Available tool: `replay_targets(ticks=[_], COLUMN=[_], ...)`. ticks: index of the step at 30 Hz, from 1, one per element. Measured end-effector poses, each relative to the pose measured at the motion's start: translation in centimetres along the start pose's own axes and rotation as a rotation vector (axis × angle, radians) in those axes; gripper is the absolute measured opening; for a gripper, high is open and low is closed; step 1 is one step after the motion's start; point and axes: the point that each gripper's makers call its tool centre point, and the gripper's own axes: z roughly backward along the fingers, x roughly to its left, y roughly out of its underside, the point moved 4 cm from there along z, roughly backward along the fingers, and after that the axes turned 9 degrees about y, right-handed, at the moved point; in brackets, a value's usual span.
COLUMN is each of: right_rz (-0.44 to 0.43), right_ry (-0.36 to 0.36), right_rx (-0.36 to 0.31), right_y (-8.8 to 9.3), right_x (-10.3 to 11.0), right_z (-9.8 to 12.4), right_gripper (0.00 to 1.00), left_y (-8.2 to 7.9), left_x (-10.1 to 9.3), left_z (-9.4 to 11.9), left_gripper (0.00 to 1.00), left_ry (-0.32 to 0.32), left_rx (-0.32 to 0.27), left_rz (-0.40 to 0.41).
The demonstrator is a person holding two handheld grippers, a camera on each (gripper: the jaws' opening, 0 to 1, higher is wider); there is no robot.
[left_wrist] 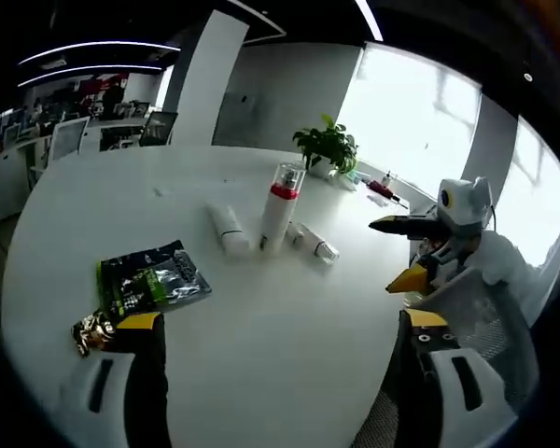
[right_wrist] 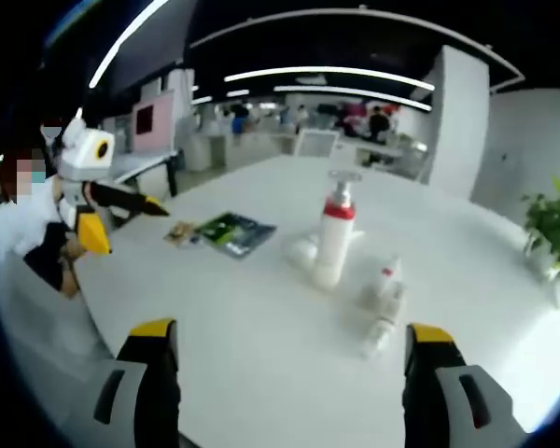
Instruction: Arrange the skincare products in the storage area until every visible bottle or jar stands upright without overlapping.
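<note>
Both hand-held grippers stand wide open and hold nothing: the left hand-held gripper [left_wrist: 280, 359] and the right hand-held gripper [right_wrist: 294, 373] each show two yellow-tipped jaws far apart above the bare white worktop [left_wrist: 289, 327], touching no product. In the left gripper view the skincare products lie ahead at about 12 o'clock, well apart from the jaws. A pump bottle with a red band [left_wrist: 280, 207] already stands upright; just beside it at 9 o'clock a white tube [left_wrist: 228, 229] lies flat, its long axis pointing roughly away from the camera, and at 3 o'clock a small clear-capped bottle [left_wrist: 314, 244] lies flat, its axis running toward 4 o'clock. In the right gripper view the same pump bottle [right_wrist: 334, 233] stands at 12 o'clock, and fallen small bottles [right_wrist: 383, 303] lie at about 1 o'clock, clearly closer to the right jaw. I judge the right hand-held gripper is nearer to these, while the left one is better placed for the white tube. A green packet [left_wrist: 152, 278] lies at 10 o'clock in the left gripper view.
</note>
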Motion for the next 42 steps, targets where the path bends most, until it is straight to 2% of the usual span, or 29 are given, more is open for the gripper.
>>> replay_targets(ticks=[3, 4, 5, 7, 13, 17, 20, 24, 33, 39, 42], right_rz=[0.012, 0.012, 0.010, 0.006, 0.012, 0.041, 0.054, 0.032, 0.023, 0.007, 0.005], right_ry=[0.000, 0.001, 0.000, -0.003, 0.015, 0.030, 0.045, 0.014, -0.005, -0.004, -0.015], right_rx=[-0.004, -0.005, -0.006, -0.008, -0.007, 0.030, 0.022, 0.006, -0.008, -0.020, -0.025], right_y=[-0.4, -0.6, -0.7, -0.9, -1.3, -0.4, -0.5, -0.8, -1.1, -1.3, -1.4], right_x=[0.1, 0.1, 0.0, 0.0, -0.1, -0.4, -0.6, 0.0, 0.2, 0.0, 0.2], right_z=[0.0, -0.1, -0.3, -0.6, -1.9, -2.2, -2.1, -2.2, -2.1, -2.2, -2.2], right_gripper=[1.00, 1.00, 1.00, 1.00, 1.00, 1.00, 1.00, 1.00, 1.00, 1.00, 1.00], left_y=[-0.6, -1.0, -1.5, -1.9, -2.6, -3.3, -3.5, -4.1, -6.9, -7.7, -7.9], left_x=[0.6, 0.6, 0.4, 0.9, 1.8, 2.2, 2.6, 3.4, 5.4, 5.8, 6.1], left_z=[-0.8, -1.1, -1.6, -2.4, -3.8, -4.3, -4.7, -5.5, -8.3, -10.0, -10.9], left_gripper=[0.98, 0.98, 0.98, 0.99, 0.99, 0.99, 0.97, 0.96, 0.92, 0.91, 0.91], left_ry=[0.024, 0.042, 0.086, 0.105, 0.110, 0.106, 0.105, 0.088, 0.075, 0.077, 0.068], left_rx=[0.008, -0.002, -0.025, -0.017, 0.010, 0.003, 0.008, 0.010, -0.008, -0.008, 0.012], left_rz=[0.005, 0.022, 0.045, 0.063, 0.053, 0.064, 0.070, 0.086, 0.139, 0.166, 0.182])
